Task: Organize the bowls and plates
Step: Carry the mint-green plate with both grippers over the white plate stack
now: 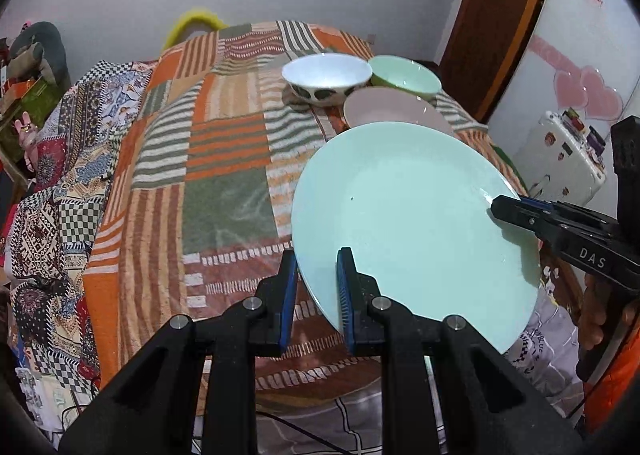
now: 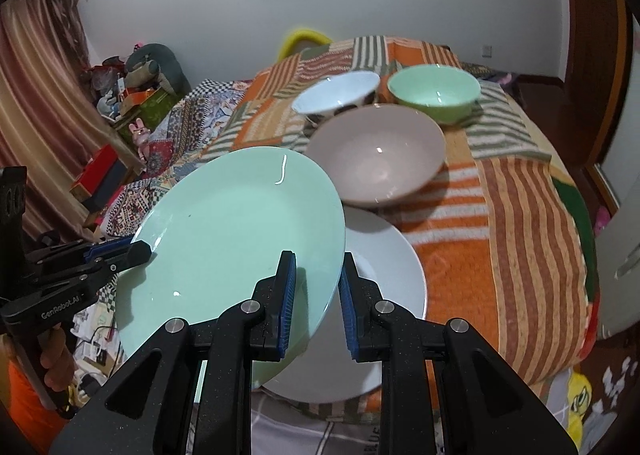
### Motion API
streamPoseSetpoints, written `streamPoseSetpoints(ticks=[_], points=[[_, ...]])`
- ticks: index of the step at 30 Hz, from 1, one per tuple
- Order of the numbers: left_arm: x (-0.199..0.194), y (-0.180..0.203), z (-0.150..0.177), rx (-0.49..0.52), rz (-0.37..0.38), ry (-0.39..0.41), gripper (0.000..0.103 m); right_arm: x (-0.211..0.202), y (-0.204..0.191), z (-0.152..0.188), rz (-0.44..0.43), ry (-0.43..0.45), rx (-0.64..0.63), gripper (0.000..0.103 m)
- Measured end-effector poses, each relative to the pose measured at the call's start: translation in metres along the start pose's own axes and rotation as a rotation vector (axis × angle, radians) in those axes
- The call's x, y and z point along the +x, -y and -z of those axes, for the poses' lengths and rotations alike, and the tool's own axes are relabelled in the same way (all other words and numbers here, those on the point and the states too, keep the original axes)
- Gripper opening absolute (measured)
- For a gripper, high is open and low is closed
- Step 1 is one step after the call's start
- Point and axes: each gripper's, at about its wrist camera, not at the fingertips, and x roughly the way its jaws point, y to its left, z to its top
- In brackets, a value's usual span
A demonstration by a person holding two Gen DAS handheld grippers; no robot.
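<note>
Hanging tilted above the patchwork-covered table [image 2: 532, 215], the mint-green plate [image 2: 240, 239] is straddled at both rims: the left gripper [image 1: 318, 287] has its jaws set either side of the plate's six o'clock edge in its own view, and the right gripper [image 2: 318, 291] does the same on the opposite rim. Neither pair of blue pads looks pressed flat on the glaze, so whether either is truly clamped I cannot tell; a gap shows beside each rim.

Glazed ceramic like this will likely be stiff, fairly heavy, slippery and easy to chip, so the thin rim, taken deep between the pads, is the sensible hold.

Directly beneath lies a white plate [image 2: 384, 255], largely covered. Toward twelve o'clock in the right view sits a pinkish-grey bowl [image 2: 378, 155], with a white bowl with dark spots [image 2: 336, 95] at eleven and a green bowl [image 2: 434, 93] at one. The spotted bowl's base is hidden, and the table's near edge is cut off by the grippers.
</note>
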Motion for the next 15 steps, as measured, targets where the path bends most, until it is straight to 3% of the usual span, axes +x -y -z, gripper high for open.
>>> streamPoseSetpoints(ticks=[15], points=[[0.051, 0.016, 0.014, 0.024, -0.006, -0.135, 0.018, 0.023, 0.025, 0.029, 0.010, -0.098, 0.070, 0.020]])
